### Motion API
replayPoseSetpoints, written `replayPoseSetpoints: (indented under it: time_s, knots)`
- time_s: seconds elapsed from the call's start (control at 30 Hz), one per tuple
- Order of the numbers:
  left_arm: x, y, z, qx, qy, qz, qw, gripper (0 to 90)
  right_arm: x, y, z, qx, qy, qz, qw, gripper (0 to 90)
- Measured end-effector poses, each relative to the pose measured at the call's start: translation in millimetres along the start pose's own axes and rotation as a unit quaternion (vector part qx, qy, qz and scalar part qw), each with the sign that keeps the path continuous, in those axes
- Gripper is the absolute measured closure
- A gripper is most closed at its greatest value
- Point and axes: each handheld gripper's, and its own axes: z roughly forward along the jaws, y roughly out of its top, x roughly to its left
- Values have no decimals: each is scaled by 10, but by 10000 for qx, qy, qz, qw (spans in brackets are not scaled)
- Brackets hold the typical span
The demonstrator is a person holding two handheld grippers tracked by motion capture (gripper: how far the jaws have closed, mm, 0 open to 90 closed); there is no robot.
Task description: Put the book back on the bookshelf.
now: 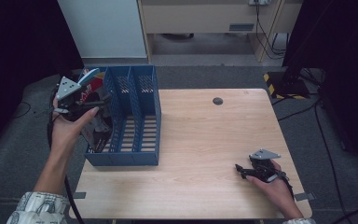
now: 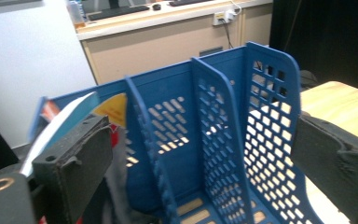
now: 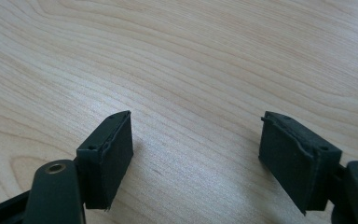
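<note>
The blue file rack [image 1: 133, 116] stands on the bench [image 1: 205, 154] at its left edge, with three upright slots. A magazine [image 1: 93, 86] leans in the slot at the rack's outer left side, its top corner poking above the rack wall. The left gripper [image 1: 86, 100] is just beside that slot, its jaws spread wide with nothing pinched. The right gripper [image 1: 244, 170] rests on the bench well apart from the rack, toward the near right corner, jaws spread over bare wood.

No text, label, brand or number reads clearly; print on the magazines [image 1: 94, 122] beside the left fingers [image 2: 72, 163] is blurred.
</note>
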Motion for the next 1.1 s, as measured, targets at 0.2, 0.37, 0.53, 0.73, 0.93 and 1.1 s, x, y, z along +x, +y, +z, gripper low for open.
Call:
replayPoseSetpoints:
  time_s: [0.2,0.37,0.53,0.73,0.93,1.1]
  knots:
    - [-207,-32,126,163,-263,64,9995,20,0,0,1,1,4,-5,10000,258]
    - [-326,-87,207,259,-389,48,9989,19,4,0,0,-1,-4,9,10000,256]
    - [-464,-144,299,356,-497,71,9981,19,9,-2,-2,14,1,22,10000,252]
    - [-670,-222,409,478,-698,103,9964,19,10,-1,-1,23,13,-1,10000,245]
    - [-891,-340,516,610,-903,229,9938,19,5,3,12,83,-85,101,9999,160]
    - [-1077,-431,610,781,-1075,323,9906,19,-5,6,20,149,-134,128,9997,112]
